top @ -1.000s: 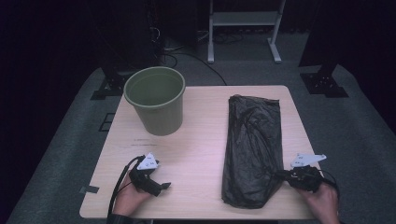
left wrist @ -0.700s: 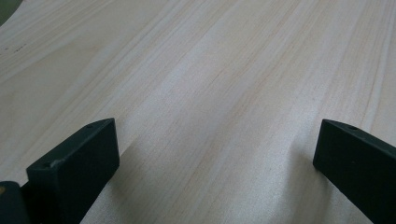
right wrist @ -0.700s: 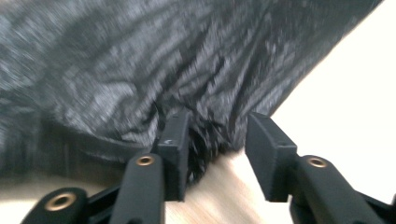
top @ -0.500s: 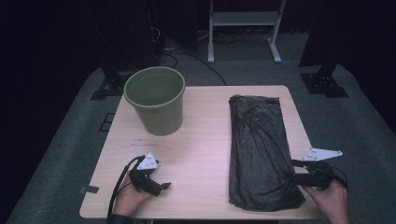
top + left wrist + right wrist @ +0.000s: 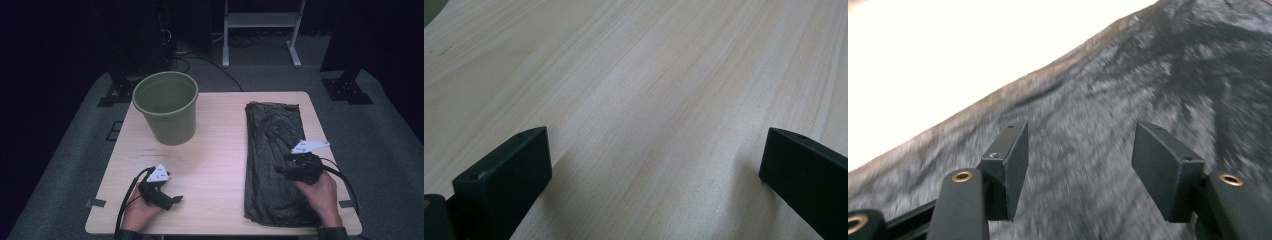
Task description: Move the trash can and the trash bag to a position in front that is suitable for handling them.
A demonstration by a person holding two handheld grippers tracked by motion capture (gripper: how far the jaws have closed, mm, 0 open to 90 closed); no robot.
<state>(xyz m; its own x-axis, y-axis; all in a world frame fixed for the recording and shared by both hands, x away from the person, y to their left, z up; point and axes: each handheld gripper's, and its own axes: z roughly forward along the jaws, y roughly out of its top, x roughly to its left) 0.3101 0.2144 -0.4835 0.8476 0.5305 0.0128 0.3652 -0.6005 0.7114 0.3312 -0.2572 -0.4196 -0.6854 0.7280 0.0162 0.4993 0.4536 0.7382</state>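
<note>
Lying flat along the right half of the table [image 5: 220, 150], a black plastic bag [image 5: 272, 135] stretches from near the far edge almost to the near edge, its surface crinkled and dull. In the right gripper view the bag [image 5: 1128, 90] fills most of the frame as wrinkled grey-black film, blurred, with the bright tabletop beyond its edge at upper left.

The right gripper [image 5: 283, 168] sits over the near-middle part of the bag, held by the person's right hand [image 5: 320, 192], with its grey three-cornered plate [image 5: 310, 146] on top and a cable trailing off toward the table's right edge. Seen from its own camera, the right gripper [image 5: 1080, 160] has its jaws spread apart with bag film showing between them; nothing is gripped. Whether the tips touch the bag cannot be told.

The left gripper [image 5: 172, 200] rests low near the front left of the table, well apart from the bag, held by the left hand [image 5: 137, 212]. In the left gripper view the left gripper [image 5: 654, 165] has its jaws wide apart over bare pale wood.

A green bucket [image 5: 166, 107] stands upright on the far left part of the table, open at the top, well apart from both grippers. Beyond the table lie a grey floor, cables and a metal stand [image 5: 260, 22].
</note>
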